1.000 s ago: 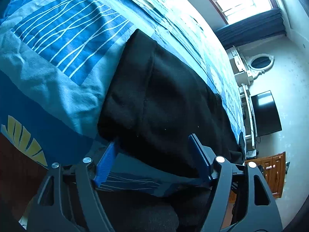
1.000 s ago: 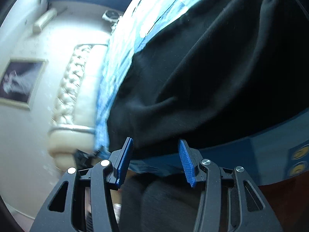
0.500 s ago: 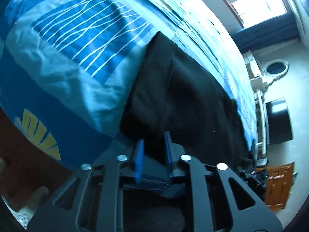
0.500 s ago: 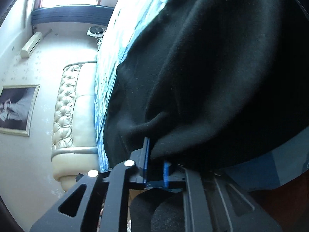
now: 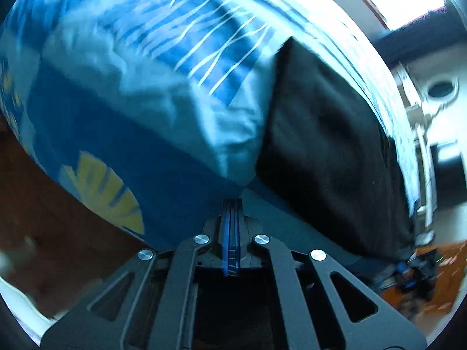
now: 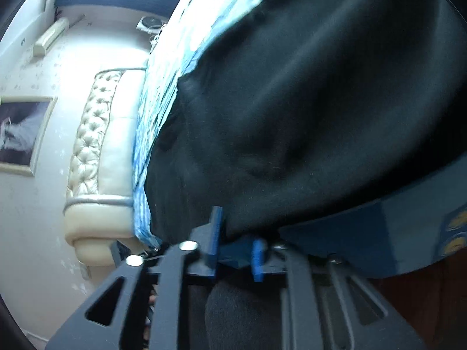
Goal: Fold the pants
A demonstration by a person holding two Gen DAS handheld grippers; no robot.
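Black pants (image 5: pixel 327 134) lie spread along the near edge of a bed with a blue patterned cover (image 5: pixel 163 93). In the left wrist view my left gripper (image 5: pixel 232 204) is shut, pad against pad, with nothing seen between them. It points at the cover's hanging side, left of the pants' end. In the right wrist view the pants (image 6: pixel 306 102) fill the upper frame. My right gripper (image 6: pixel 236 229) sits right under their hanging edge and its jaws are opening. The pads stand apart, with the black edge just above the gap and blue cover behind it.
A cream tufted headboard (image 6: pixel 90 151), a framed picture (image 6: pixel 20 134) and a wall air conditioner (image 6: pixel 49 39) are to the left in the right wrist view. A dark screen (image 5: pixel 449 172), wooden furniture (image 5: pixel 437 265) and brown floor (image 5: pixel 43 218) surround the bed.
My left jaws went from wide open to fully shut, and the gripper swung left, off the pants' end. My right jaws closed at the pants' edge, then parted again.
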